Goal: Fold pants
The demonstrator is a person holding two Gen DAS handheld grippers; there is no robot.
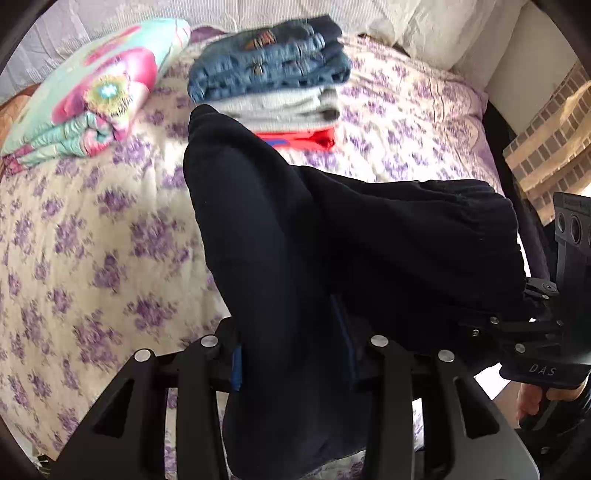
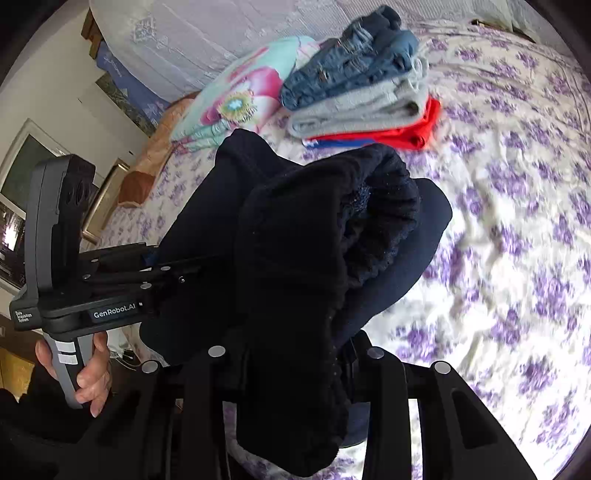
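Dark navy pants (image 1: pixel 295 240) hang bunched between both grippers, lifted above the bed. My left gripper (image 1: pixel 295 369) is shut on the fabric, its fingertips hidden by cloth. My right gripper (image 2: pixel 295 365) is shut on the pants (image 2: pixel 295 258) near the ribbed elastic waistband (image 2: pixel 384 206). In the left wrist view the right gripper (image 1: pixel 532 317) shows at the right edge, clamping the waistband end. In the right wrist view the left gripper (image 2: pixel 147 273) shows at the left, held by a hand, clamping the other end.
The bed has a cream quilt with purple flowers (image 1: pixel 92 240). A stack of folded clothes (image 1: pixel 273 74) with jeans on top, grey and red below, lies farther back (image 2: pixel 362 81). A folded floral blanket (image 1: pixel 85 96) lies left of it. Pillows (image 1: pixel 424 26) sit behind.
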